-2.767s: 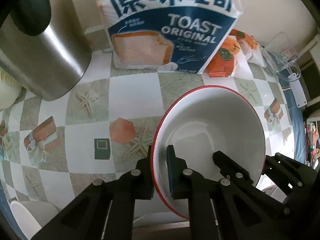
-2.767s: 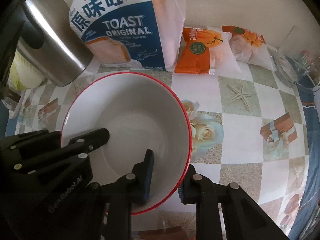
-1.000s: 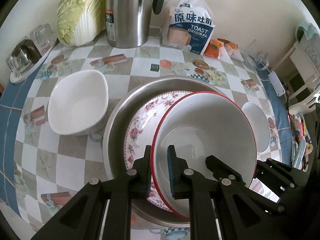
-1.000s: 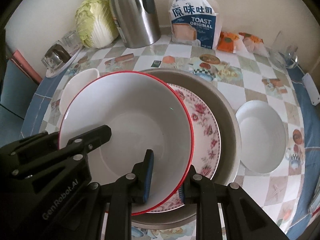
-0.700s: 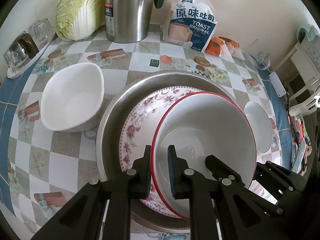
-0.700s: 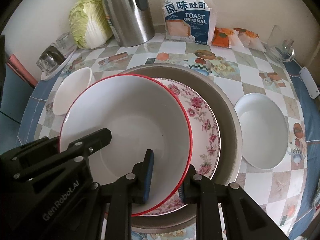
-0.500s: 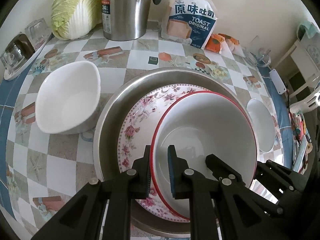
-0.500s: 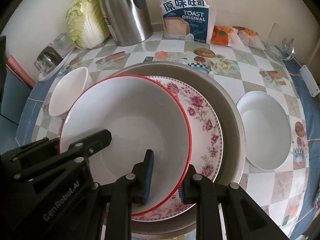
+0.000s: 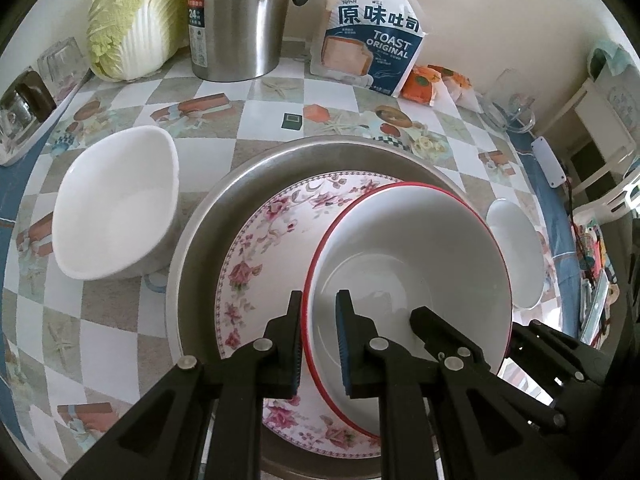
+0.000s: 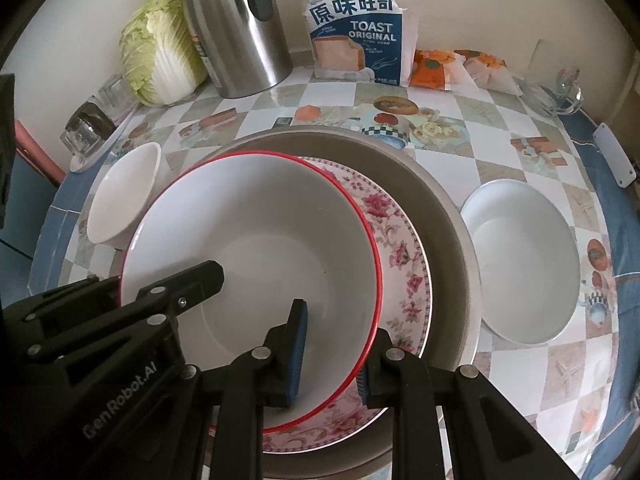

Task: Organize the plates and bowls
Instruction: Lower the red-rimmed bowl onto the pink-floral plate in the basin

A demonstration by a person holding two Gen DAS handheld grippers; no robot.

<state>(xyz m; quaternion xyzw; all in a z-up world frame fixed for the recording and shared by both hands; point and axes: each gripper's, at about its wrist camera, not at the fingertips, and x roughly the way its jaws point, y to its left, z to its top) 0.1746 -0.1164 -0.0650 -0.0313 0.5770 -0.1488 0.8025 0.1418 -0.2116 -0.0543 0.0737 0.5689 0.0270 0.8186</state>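
Observation:
A white bowl with a red rim (image 9: 416, 264) (image 10: 256, 240) hangs over a floral plate (image 9: 264, 240) (image 10: 400, 240) that lies in a wide steel basin (image 9: 200, 224) (image 10: 444, 216). My left gripper (image 9: 318, 332) is shut on the bowl's near-left rim, one pad inside and one outside. My right gripper (image 10: 332, 356) is shut on the opposite rim in the same way. A deep white bowl (image 9: 116, 204) (image 10: 120, 196) stands left of the basin. A shallow white bowl (image 9: 516, 252) (image 10: 524, 260) lies to its right.
Along the back wall stand a cabbage (image 9: 132, 16), a steel thermos jug (image 9: 236, 16), a toast bag (image 9: 372, 52) and orange snack packets (image 10: 436, 68). Glasses on a tray (image 10: 92, 128) sit at the far left, a glass jug (image 9: 512, 104) at the far right.
Both grippers carried the red-rimmed bowl back from beside the toast bag to above the basin. Over the last second the view has drawn slightly closer to the plate; both grips are unchanged.

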